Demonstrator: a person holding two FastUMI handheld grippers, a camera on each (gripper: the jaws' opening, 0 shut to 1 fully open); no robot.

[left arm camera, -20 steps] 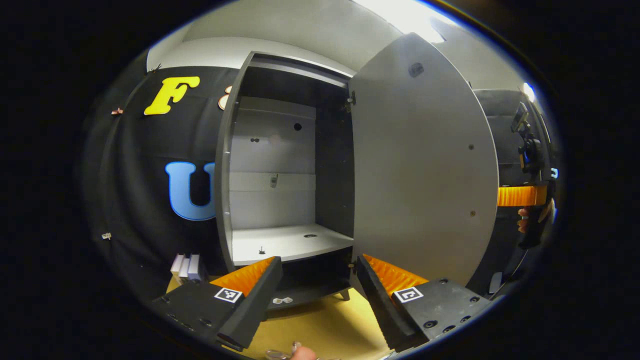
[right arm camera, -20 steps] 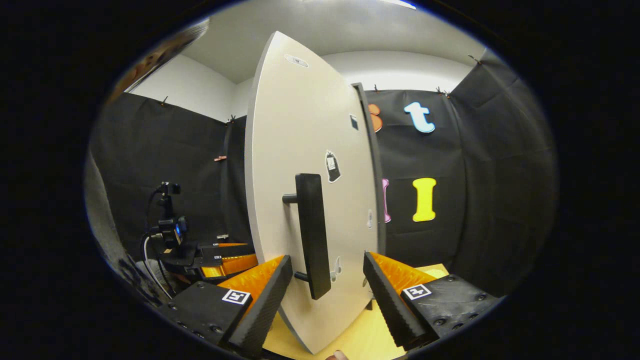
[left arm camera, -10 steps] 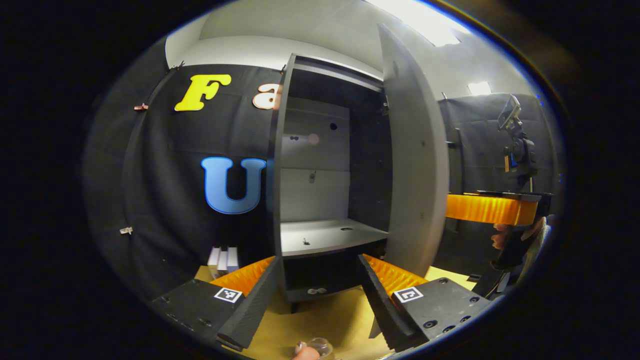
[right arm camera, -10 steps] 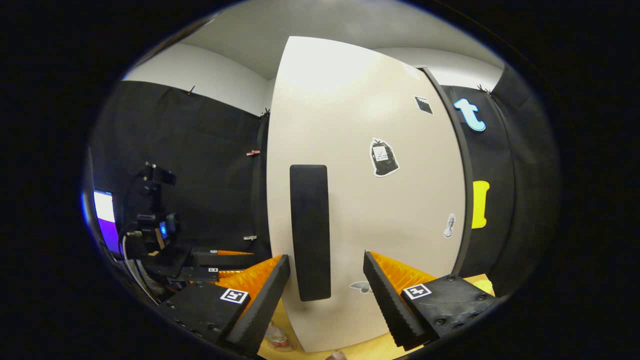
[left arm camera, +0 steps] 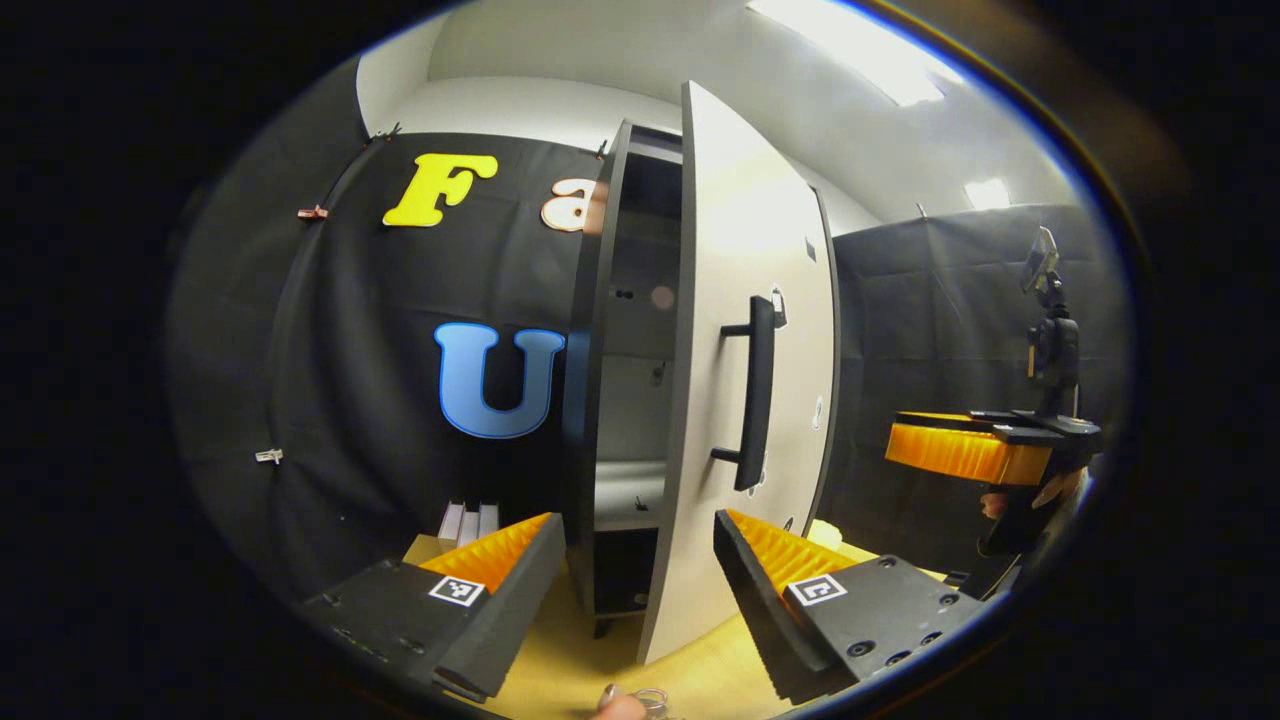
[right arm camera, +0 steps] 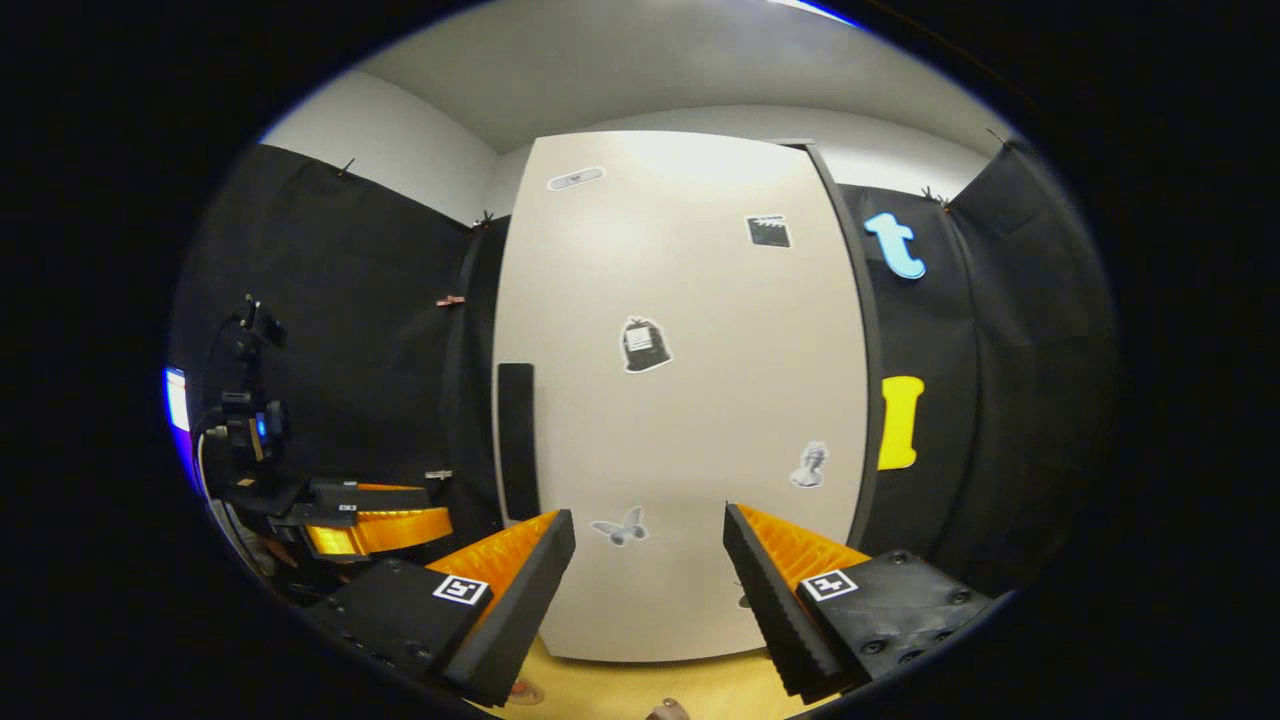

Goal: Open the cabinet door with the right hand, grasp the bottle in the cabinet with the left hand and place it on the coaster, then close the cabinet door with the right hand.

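Two claws here, both with fingers spread and nothing between them. The left claw hangs over the yellow wooden counter, with the clear bottle's top poking in at the bottom edge. Beyond it, the tall white cabinet door with one black bar handle stands slightly ajar. The right claw faces that door, which carries five small stickers.
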